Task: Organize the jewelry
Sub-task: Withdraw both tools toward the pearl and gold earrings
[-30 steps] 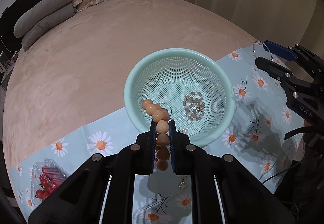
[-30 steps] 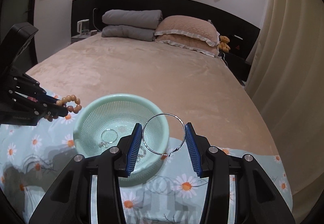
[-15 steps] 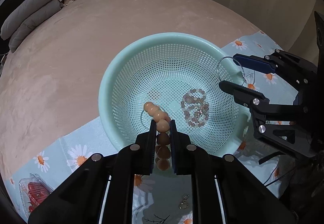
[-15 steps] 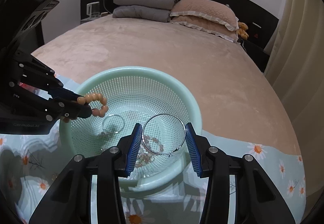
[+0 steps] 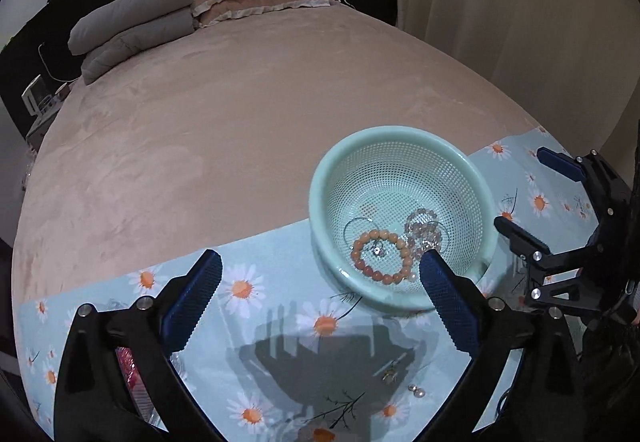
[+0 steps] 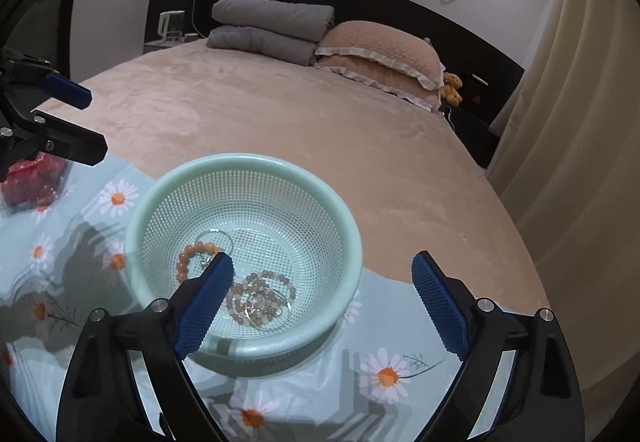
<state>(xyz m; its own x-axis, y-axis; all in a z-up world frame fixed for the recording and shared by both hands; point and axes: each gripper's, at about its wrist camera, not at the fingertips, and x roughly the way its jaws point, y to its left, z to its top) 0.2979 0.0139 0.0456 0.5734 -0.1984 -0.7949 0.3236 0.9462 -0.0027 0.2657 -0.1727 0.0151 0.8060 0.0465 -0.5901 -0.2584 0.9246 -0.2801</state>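
Observation:
A mint-green mesh basket stands on a daisy-print cloth at the foot of the bed. Inside it lie an orange bead bracelet, a pale crystal bracelet and a thin silver hoop. My left gripper hangs left of the basket, its jaws opening with nothing between them. My right gripper is over the basket's near rim, its jaws also opening and holding nothing.
Small earrings and a little charm lie on the cloth in front of the basket. A clear box of red fruit sits at the cloth's left. Beyond are the pink bedspread, pillows and a curtain on the right.
Both grippers went from shut to wide open. The orange bracelet left the left jaws and the silver hoop left the right jaws; both now lie in the basket. The left gripper drew back.

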